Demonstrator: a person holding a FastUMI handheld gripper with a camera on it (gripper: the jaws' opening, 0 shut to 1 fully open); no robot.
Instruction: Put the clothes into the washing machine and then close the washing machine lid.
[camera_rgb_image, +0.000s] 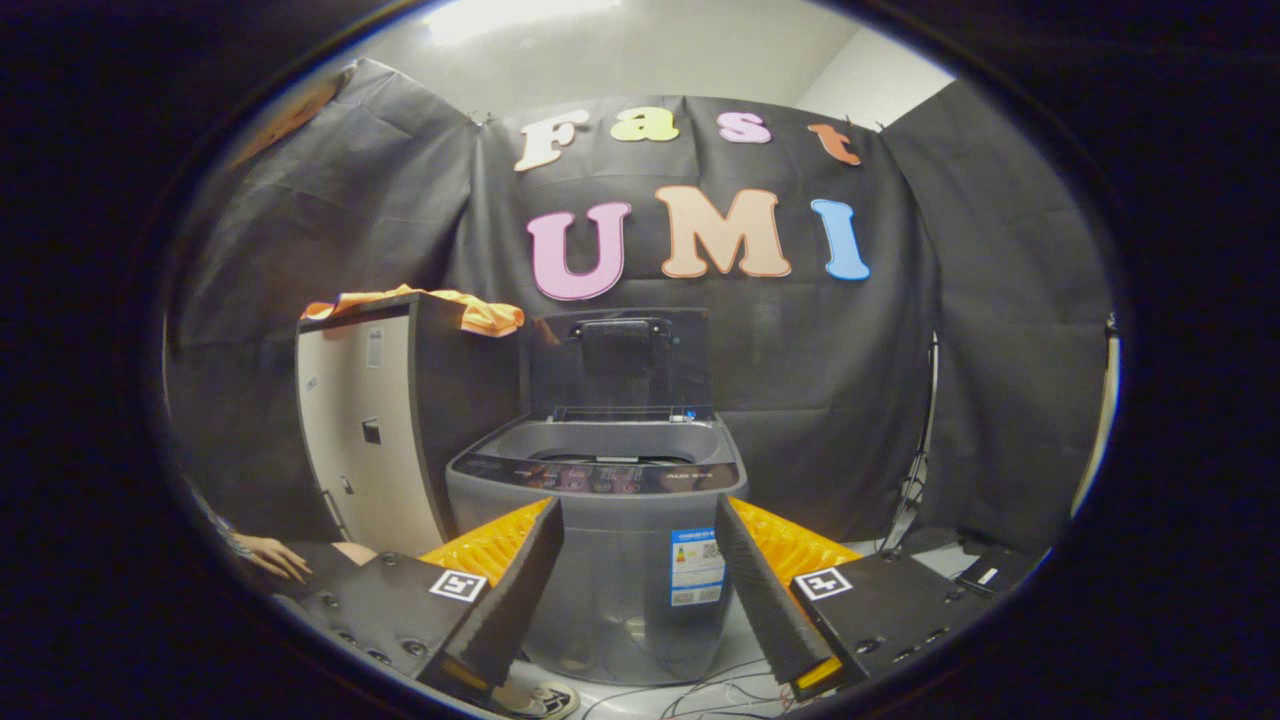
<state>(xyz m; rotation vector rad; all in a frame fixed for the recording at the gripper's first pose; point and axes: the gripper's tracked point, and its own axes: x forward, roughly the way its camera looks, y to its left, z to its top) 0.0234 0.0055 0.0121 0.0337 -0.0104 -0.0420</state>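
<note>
- Grey plastic washing machine (610, 560) stands just beyond the hand-held gripper (640, 590), whose fingers are spread wide, holding nothing.
- Its lid (620, 365) stands upright, the tub open.
- Orange clothes (455, 305) lie atop the cabinet (375, 440) beside it.

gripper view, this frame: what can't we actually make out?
- Washing machine drum: its inside lies below the rim, so any contents are hidden.
- Orange clothes on the cabinet: the part further back on the cabinet top is hidden, so the piece count is unclear.
- Raised lid: dark against the dark cloth, so its edges are hard to trace.
- Open tool: its fingers cover the machine's lower corners.
</note>
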